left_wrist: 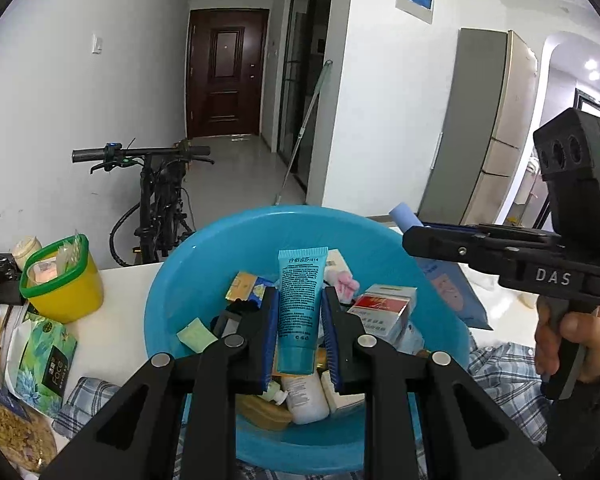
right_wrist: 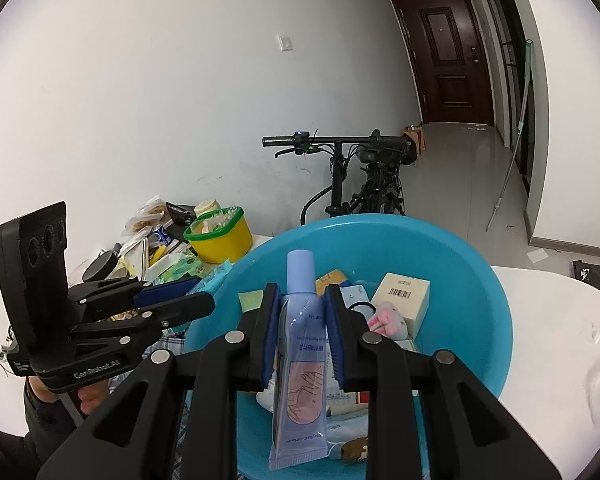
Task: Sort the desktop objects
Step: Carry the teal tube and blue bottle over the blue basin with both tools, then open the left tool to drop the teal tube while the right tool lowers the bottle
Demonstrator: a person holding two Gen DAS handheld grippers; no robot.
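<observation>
A: While the left wrist view is up, where does the teal tube [left_wrist: 300,312] sit against the left hand-held gripper [left_wrist: 300,334]?

B: Right between its blue pads [left_wrist: 271,340], which are pressed on both flanks, so that gripper is clamped on the tube and nothing else. The tube's long axis runs along the fingers, crimped end pointing forward and away from the hand, cap end back toward the camera. It hangs above the blue basin [left_wrist: 204,256], clear of the boxes and bottles lying inside.

A: And the other tool in that view?

B: The right hand-held gripper [left_wrist: 414,236] comes in from the right edge, with a lilac tube [left_wrist: 404,216] poking out past its tips over the basin's far rim.

A: Now the right wrist view.

B: Same arrangement. The right hand-held gripper [right_wrist: 300,328] is closed on the lilac tube [right_wrist: 300,360], pads [right_wrist: 333,336] on either side. Its long axis also follows the fingers, but reversed: cap end forward, flat crimped end near the camera. It too is held over the blue basin [right_wrist: 480,280], which stands on the white table [right_wrist: 560,320].

A: So which hand is nearer a drop spot?

B: My guess is that the yellow tub [right_wrist: 220,236] lies off to the left, nearer the left hand-held gripper [right_wrist: 206,302]; I can't tell whether that is where either tube belongs.
</observation>
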